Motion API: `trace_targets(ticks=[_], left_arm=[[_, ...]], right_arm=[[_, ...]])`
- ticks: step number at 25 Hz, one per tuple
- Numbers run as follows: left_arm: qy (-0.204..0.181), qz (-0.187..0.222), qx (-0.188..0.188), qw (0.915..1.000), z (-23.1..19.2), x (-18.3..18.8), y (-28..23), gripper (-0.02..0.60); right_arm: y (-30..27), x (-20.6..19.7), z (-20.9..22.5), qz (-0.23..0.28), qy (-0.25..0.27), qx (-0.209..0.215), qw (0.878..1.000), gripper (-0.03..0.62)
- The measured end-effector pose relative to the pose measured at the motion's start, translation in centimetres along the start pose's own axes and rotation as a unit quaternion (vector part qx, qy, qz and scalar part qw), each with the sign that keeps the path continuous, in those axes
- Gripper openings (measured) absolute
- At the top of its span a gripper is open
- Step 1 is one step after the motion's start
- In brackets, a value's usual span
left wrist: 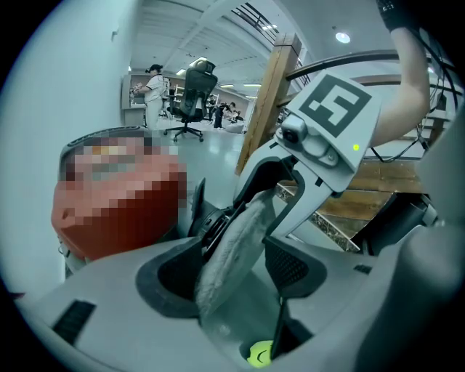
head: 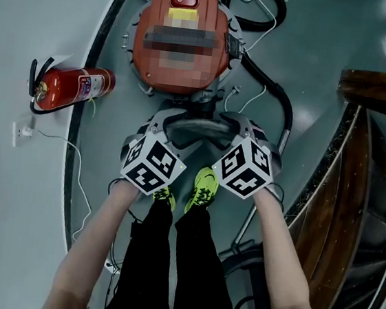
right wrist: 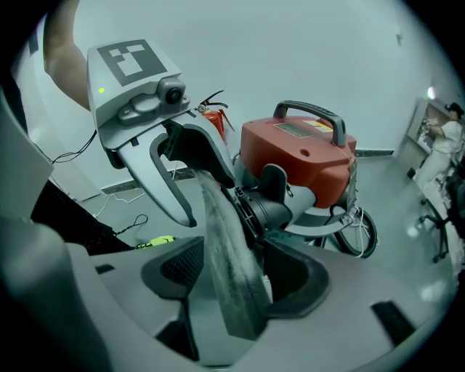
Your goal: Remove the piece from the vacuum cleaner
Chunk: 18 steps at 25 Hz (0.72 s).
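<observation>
The left gripper point(left wrist: 232, 275) and the right gripper point(right wrist: 234, 276) were each clamped on one end of the dusty grey piece point(head: 197, 127), at frame centre just below the orange vacuum cleaner point(head: 183, 38). The piece sat close to the machine's black port point(right wrist: 265, 207). Whether it was free was unclear, and lifting it clear appeared to be the step left.

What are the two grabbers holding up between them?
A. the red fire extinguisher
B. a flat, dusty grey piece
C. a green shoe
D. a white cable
B: the flat grey piece stretches from the left gripper to the right gripper, with each gripper's jaws closed on one end of it.
</observation>
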State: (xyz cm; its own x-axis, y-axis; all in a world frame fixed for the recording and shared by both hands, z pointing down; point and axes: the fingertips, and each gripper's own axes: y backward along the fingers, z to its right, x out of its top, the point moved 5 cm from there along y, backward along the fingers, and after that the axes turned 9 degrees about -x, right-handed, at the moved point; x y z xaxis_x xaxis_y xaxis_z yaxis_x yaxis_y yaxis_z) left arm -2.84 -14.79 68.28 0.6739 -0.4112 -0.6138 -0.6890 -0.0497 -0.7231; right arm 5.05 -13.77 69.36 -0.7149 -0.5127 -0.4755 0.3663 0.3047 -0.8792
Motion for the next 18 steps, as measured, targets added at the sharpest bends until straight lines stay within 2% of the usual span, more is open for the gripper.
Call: trace_targets(ticks=[4,11,18], left_arm=[[0.003,0.002,0.008,1.0,-0.4,0.1,-0.1,0.273],[0.003,0.003,0.019,0.9998,-1.0,0.2,-0.4,0.198],[-0.003,0.006,0.024,0.9997,-1.2,0.1,-0.3,0.15]], right_arm=[[-0.2,-0.1,0.0,-0.005,0.012,0.002,1.0,0.27],[-0.8,-0.2,0.0,-0.013,0.03,0.001,0.999,0.256],[-1.0,0.0,0.0,-0.013,0.046,0.004,0.999,0.202]])
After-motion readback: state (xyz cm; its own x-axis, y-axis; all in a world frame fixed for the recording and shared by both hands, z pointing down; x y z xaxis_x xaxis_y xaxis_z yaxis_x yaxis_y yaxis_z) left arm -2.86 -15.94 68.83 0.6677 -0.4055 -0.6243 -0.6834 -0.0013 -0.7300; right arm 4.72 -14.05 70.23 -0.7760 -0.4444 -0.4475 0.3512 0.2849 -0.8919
